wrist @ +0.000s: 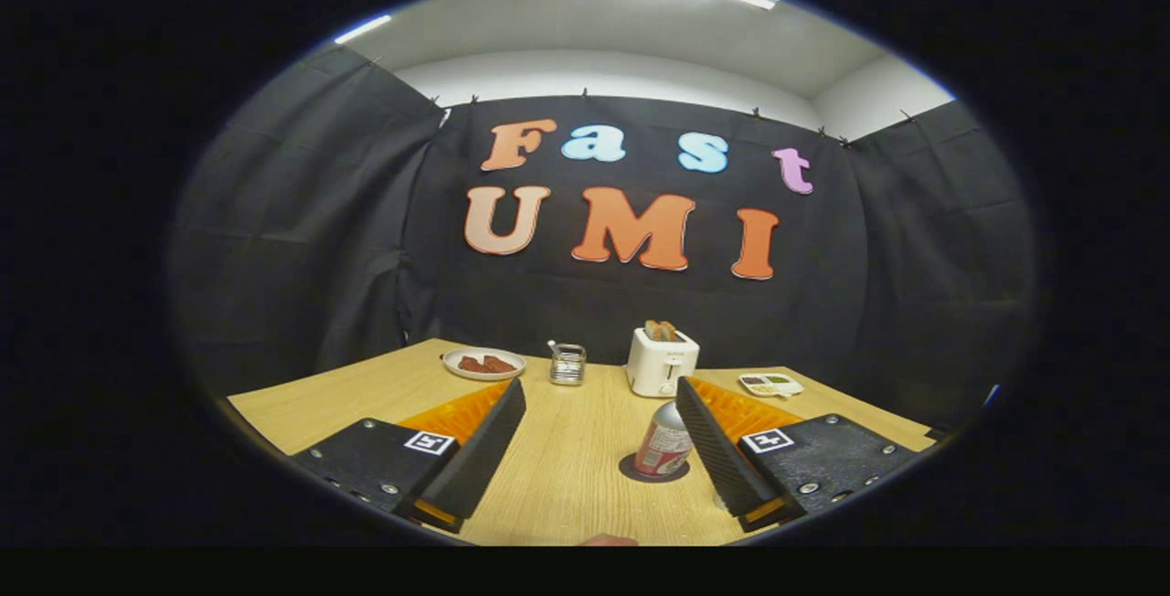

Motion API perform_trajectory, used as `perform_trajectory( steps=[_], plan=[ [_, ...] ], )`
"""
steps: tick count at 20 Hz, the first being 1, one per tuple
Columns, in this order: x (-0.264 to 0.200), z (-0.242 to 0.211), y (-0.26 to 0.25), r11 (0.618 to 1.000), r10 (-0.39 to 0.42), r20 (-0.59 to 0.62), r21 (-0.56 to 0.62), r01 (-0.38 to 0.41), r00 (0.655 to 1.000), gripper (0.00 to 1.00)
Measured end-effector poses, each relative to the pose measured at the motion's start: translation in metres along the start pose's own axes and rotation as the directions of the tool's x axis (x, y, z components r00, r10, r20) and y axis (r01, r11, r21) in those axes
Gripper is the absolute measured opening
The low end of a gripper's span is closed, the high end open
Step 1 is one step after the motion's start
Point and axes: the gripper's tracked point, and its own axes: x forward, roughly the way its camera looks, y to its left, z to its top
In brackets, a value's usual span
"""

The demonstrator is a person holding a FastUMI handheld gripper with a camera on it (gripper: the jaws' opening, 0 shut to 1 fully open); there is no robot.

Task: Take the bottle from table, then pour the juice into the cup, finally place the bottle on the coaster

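Observation:
A small bottle point(663, 441) with a red-and-white label and a silvery top stands on a dark round coaster point(651, 472) on the wooden table point(567, 468). It sits between my fingers, close against the inner side of the right finger point(717, 450); whether it touches I cannot tell. The left finger point(480, 450) is well away from it. My gripper point(600, 388) is open, with nothing pressed between its pads. A clear glass cup point(567, 365) stands beyond the fingertips, toward the back of the table.
At the back of the table stand a white toaster point(661, 363) with bread in its slots, a white plate point(483, 364) holding reddish-brown pieces to the left, and a small white tray point(771, 384) to the right. Black cloth walls close the booth.

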Motion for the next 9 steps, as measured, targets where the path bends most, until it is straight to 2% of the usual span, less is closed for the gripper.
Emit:
perform_trajectory(
  steps=[3, 9],
  plan=[
    [-0.016, 0.022, 0.009, 0.999, 0.035, 0.034, 0.024, -0.036, 0.999, 0.98],
    [-0.035, 0.049, 0.021, 0.999, 0.050, 0.058, 0.005, -0.050, 0.997, 0.98]
  ],
)
